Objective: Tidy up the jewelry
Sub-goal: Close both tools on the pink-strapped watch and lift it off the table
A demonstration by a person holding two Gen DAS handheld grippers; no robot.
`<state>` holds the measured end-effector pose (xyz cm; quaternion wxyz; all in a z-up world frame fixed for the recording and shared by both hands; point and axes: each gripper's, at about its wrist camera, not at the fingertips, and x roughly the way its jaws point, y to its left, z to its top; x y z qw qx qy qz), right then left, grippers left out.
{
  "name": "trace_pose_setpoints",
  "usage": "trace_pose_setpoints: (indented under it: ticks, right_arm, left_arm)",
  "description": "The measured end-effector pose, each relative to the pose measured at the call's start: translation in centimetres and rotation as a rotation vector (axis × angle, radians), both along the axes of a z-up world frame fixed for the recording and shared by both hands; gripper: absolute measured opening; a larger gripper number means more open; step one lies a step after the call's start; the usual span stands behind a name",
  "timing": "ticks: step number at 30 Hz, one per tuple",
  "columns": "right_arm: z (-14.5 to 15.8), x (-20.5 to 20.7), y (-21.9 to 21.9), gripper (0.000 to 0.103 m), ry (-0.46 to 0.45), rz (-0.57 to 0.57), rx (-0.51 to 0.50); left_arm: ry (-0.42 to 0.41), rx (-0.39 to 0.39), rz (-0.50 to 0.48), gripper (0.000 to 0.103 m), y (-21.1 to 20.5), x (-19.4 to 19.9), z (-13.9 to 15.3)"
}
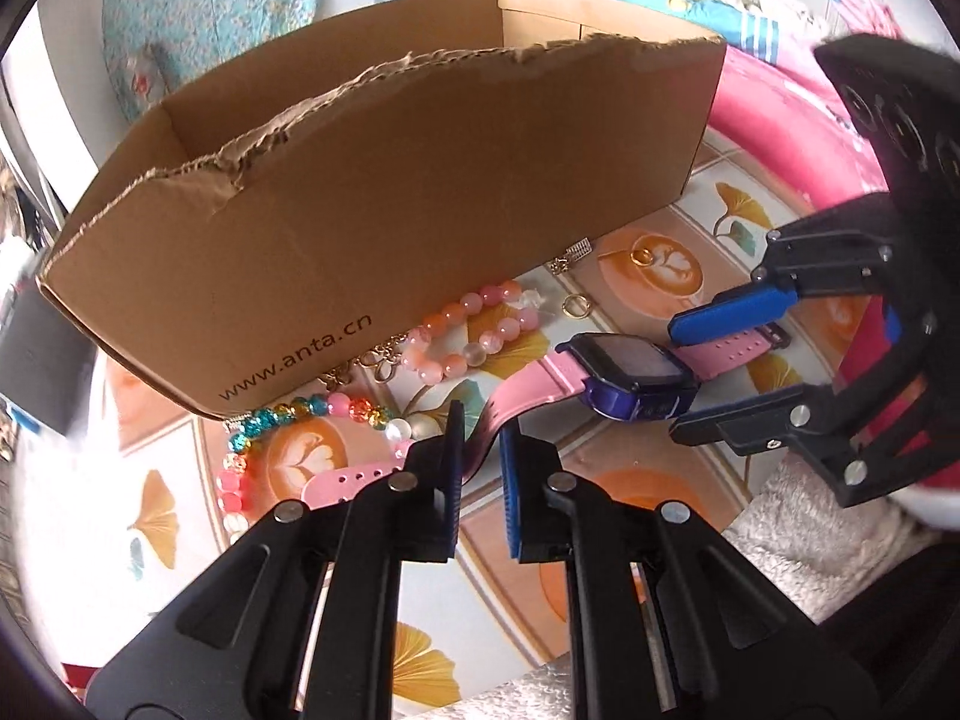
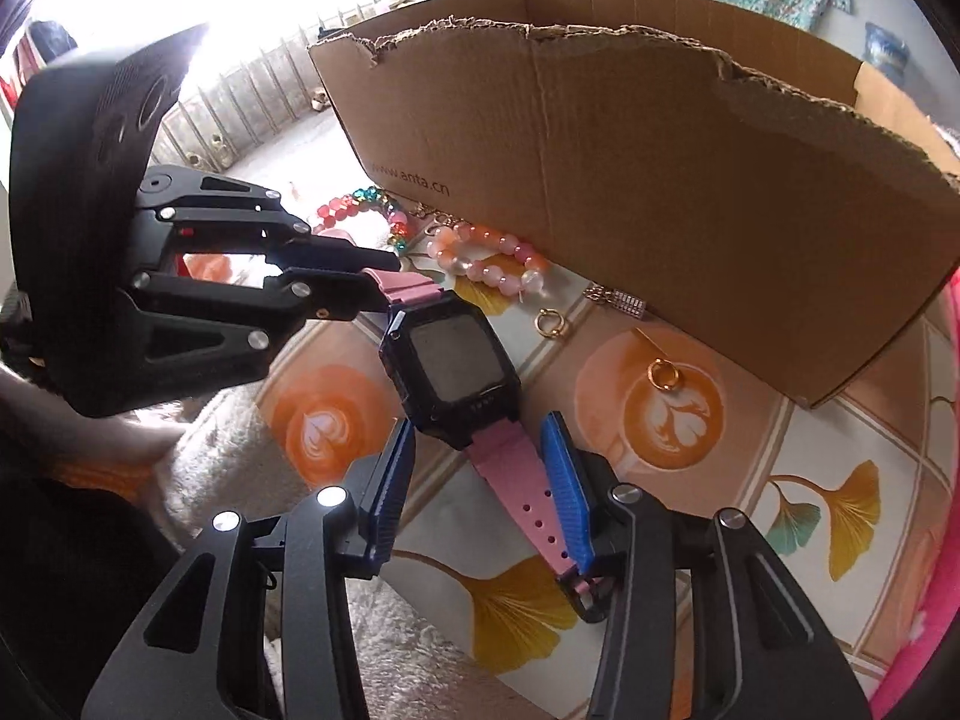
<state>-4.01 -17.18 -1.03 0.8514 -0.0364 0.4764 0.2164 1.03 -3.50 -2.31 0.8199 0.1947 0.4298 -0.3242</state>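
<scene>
Left gripper (image 1: 483,450) pinching pink strap of watch (image 1: 630,375); right gripper (image 2: 480,468) spread, straddling opposite strap, one pad touching. Watch face between both, just ahead. Step: picking watch up. Next: likely right closes, lift over torn rim of cardboard box (image 1: 384,198) beyond. Tabletop (image 2: 840,516): ginkgo-and-latte cloth; bead bracelets (image 1: 474,330), gold rings (image 2: 663,375) beside box. Cluttered bright room.
</scene>
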Motion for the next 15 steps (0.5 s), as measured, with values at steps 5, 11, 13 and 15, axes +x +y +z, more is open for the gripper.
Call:
trace_pose_setpoints:
  ticks: [5,11,13,15]
  right_arm:
    - [0.3,-0.9,0.0,0.022,-0.052,-0.074,-0.052]
    - [3.1,-2.2,-1.0,0.007,-0.139,-0.151,-0.008]
    - [4.6,-2.4,-0.8,0.006,-0.175,-0.165,-0.016]
    - [6.6,-2.6,-0.8,0.006,-0.213,-0.169,-0.011]
  left_arm:
    - [-0.025,-0.004,0.01,0.01,-0.4,0.7,0.3]
    - [-0.059,-0.069,0.009,0.005,0.0,-0.3,3.5]
    - [-0.078,-0.108,0.0,0.004,0.7,-0.8,5.5]
    - [-0.104,-0.149,-0.005,0.003,1.2,-1.1,7.6]
